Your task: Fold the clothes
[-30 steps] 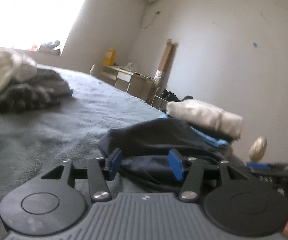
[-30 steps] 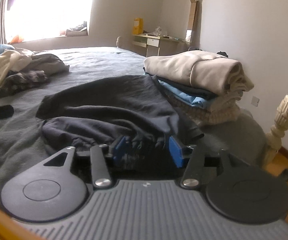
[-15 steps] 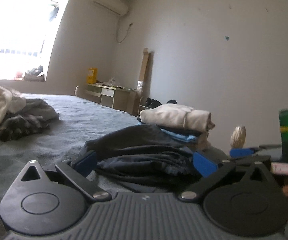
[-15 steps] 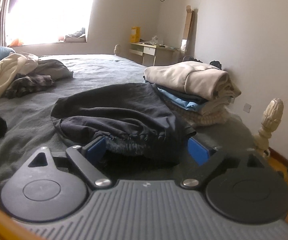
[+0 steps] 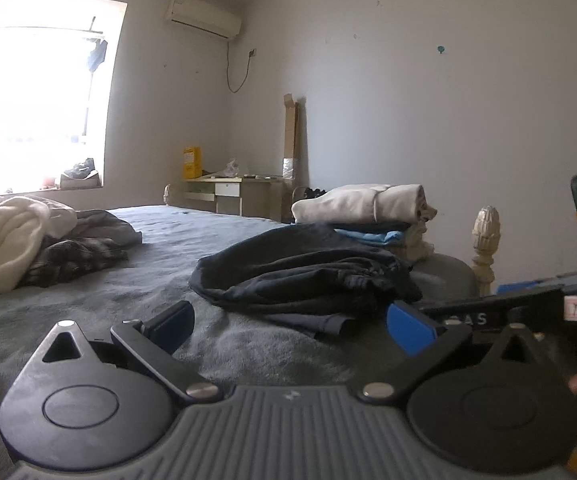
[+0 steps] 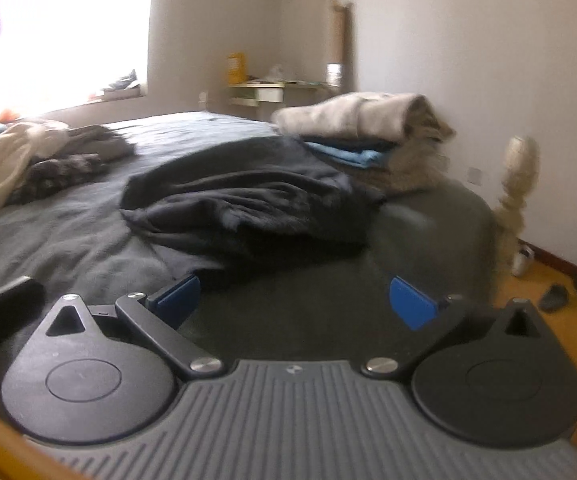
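Note:
A dark navy garment lies crumpled on the grey bed, just ahead of both grippers and free of them. My left gripper stands open over bare blanket, short of the garment's near edge. In the right wrist view the same garment lies beyond my right gripper, whose jaws are opening with nothing between them. A folded stack with a beige piece on top sits behind the garment.
A heap of unfolded clothes lies at the far left of the bed. A carved bedpost marks the bed's right corner, with wooden floor beyond it. A desk stands by the far wall.
Both grippers have let go of the dark garment, opened wide and drawn back from it. The garment now rests on the bed, farther off in both views.

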`<action>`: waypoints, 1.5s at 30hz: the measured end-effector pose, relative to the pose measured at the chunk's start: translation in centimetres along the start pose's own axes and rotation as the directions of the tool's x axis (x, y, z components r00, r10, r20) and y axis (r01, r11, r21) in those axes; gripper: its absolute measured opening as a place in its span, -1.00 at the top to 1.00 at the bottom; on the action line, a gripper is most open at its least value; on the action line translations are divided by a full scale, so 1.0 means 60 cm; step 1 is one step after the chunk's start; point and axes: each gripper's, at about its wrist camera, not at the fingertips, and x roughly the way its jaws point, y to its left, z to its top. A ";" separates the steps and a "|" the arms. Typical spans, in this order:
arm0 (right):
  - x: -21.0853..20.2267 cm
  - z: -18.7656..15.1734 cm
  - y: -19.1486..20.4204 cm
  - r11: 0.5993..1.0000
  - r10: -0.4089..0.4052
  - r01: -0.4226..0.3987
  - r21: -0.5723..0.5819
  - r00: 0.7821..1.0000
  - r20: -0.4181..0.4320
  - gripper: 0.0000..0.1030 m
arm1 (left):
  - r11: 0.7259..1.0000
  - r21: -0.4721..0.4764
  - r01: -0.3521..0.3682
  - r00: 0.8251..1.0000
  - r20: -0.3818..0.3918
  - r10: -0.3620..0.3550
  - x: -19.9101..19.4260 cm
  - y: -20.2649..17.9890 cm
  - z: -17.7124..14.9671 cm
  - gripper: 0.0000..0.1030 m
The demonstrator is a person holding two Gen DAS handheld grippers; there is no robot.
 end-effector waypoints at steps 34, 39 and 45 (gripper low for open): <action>-0.006 -0.046 0.036 0.997 -0.063 0.066 0.027 0.995 -0.083 -0.98 | 0.998 -0.063 0.015 0.996 -0.084 -0.020 -0.006 0.012 -0.040 -1.00; -0.010 -0.045 0.038 0.998 -0.068 0.069 0.010 0.994 -0.080 -0.98 | 0.997 -0.082 0.009 0.996 -0.091 -0.017 -0.006 0.016 -0.039 -1.00; -0.011 -0.045 0.036 0.998 -0.069 0.070 0.010 0.994 -0.079 -0.98 | 0.995 -0.098 -0.008 0.996 -0.094 -0.001 -0.005 0.020 -0.039 -1.00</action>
